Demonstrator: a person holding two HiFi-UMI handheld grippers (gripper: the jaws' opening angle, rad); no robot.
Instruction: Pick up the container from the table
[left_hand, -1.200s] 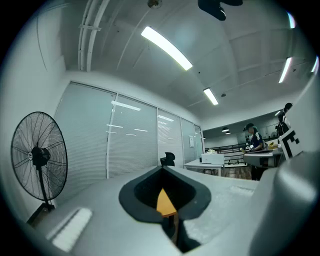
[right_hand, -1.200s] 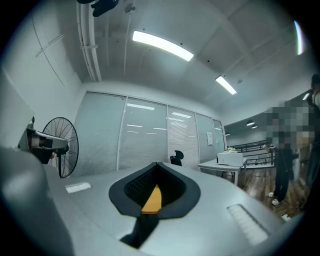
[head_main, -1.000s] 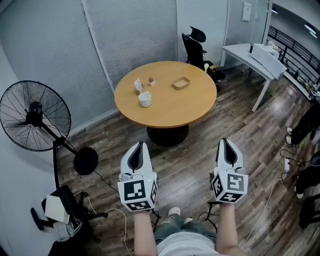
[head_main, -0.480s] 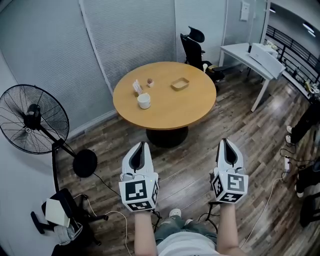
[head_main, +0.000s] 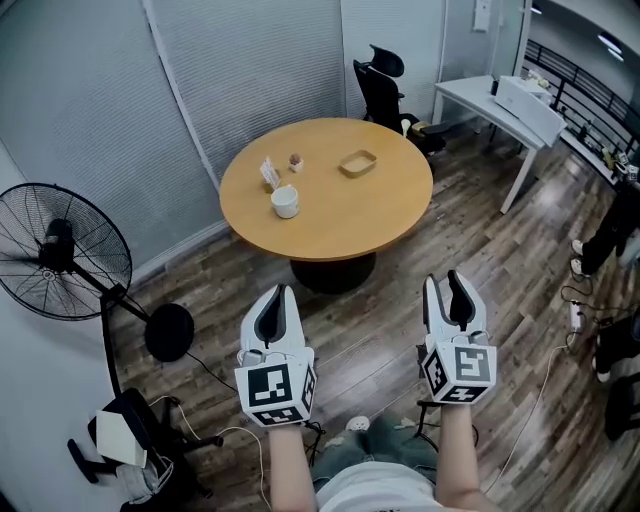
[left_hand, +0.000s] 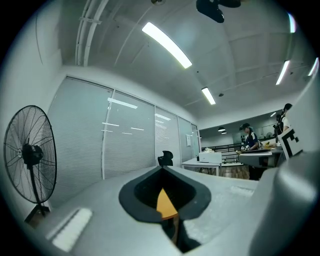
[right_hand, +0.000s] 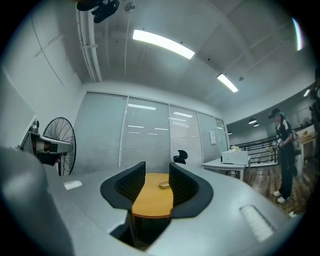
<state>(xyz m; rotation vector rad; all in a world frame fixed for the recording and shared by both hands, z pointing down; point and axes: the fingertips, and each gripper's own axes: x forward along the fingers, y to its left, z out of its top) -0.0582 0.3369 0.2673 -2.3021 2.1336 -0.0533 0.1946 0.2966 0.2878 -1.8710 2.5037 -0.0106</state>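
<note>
Basically nothing is done yet. The shallow tan container (head_main: 358, 162), likely the task's thing, sits untouched on the far right part of the round surface (head_main: 340, 220), well apart from both grippers. A white cup (head_main: 285, 202) and a small packet (head_main: 270, 173) sit to its left on the same surface. The right gripper (head_main: 445, 283) hangs over the wood floor (head_main: 368, 332) on the near side; its jaws are spread, have just been opening, and have nothing between them. Its own view shows the container (right_hand: 164, 185) far off through the gap. The left gripper (head_main: 277, 293) is alongside, jaws pressed together, empty. Left to do, by my read: approach, reach over, close on the container, lift.
</note>
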